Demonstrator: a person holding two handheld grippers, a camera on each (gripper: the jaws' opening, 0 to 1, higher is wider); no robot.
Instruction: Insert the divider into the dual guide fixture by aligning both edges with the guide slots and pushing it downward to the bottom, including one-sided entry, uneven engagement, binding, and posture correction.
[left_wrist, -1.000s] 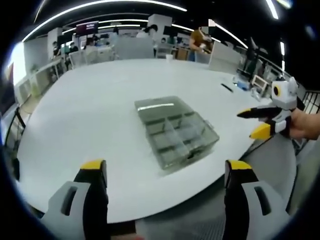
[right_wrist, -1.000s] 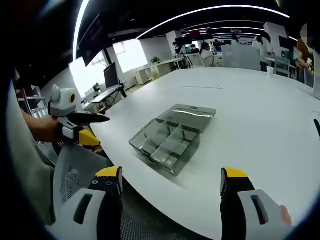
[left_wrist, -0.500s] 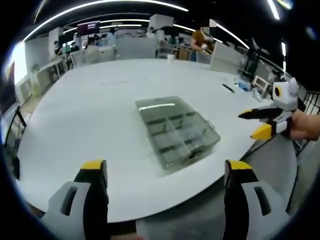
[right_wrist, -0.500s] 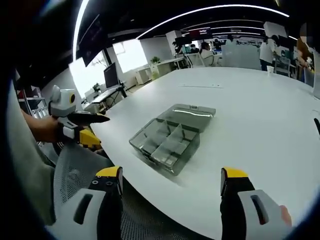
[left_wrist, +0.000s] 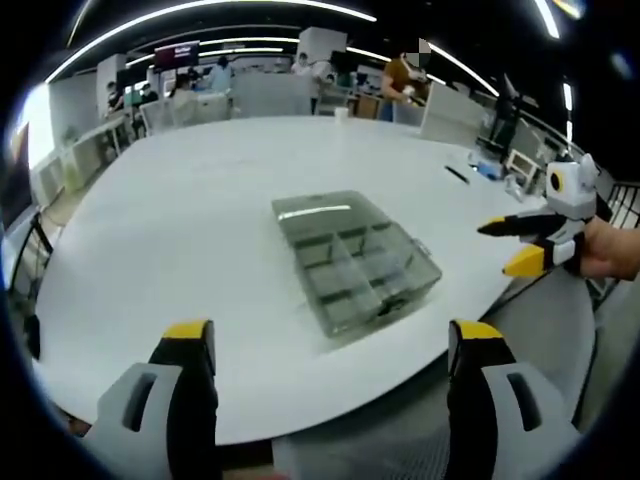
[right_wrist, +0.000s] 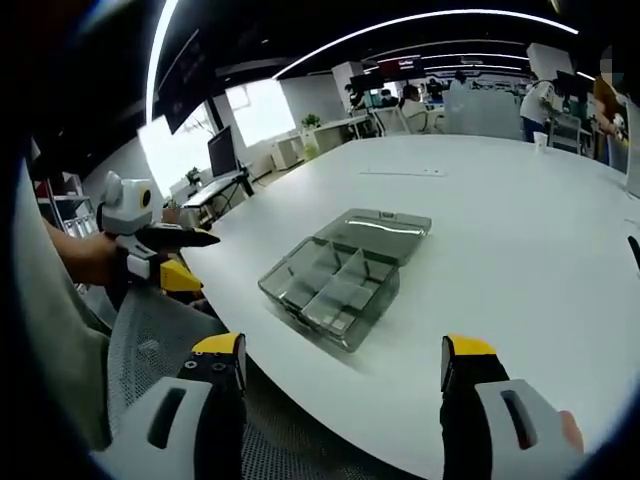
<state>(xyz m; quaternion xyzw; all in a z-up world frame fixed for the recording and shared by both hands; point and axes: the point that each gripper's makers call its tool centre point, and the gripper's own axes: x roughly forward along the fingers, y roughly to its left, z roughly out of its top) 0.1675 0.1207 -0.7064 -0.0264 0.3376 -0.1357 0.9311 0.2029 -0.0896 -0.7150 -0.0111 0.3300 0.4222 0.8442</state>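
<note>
A large white worktop (left_wrist: 200, 220) is carrying the scene, its rounded near edge curving past both cameras, with an open office lying beyond its far edge. A translucent grey compartment box (left_wrist: 355, 262), the dual guide fixture, is sitting alone near that near edge, roughly midway between the two grippers, with its hinged lid lying open and flat on the far side. Thin partition walls are splitting the box (right_wrist: 340, 278) into several cells. Whether the loose divider is already standing among these partitions cannot be told at this distance; no separate piece is showing on the worktop beside the box.

The left gripper (left_wrist: 330, 345) is hovering off the near edge with its yellow-tipped jaws spread wide and gripping nothing; in the right gripper view it (right_wrist: 190, 255) is appearing at the left, held in a hand. The right gripper (right_wrist: 343, 360) is likewise hovering off the edge, jaws wide apart and empty; in the left gripper view it (left_wrist: 505, 247) is entering from the right.

The divider is probably a thin, light, stiff plastic sheet, smooth and liable to slip or tilt. Pinching it along its upper edge near the middle, leaving both side edges free for the slots, looks soundest; pressing unevenly risks binding.
</note>
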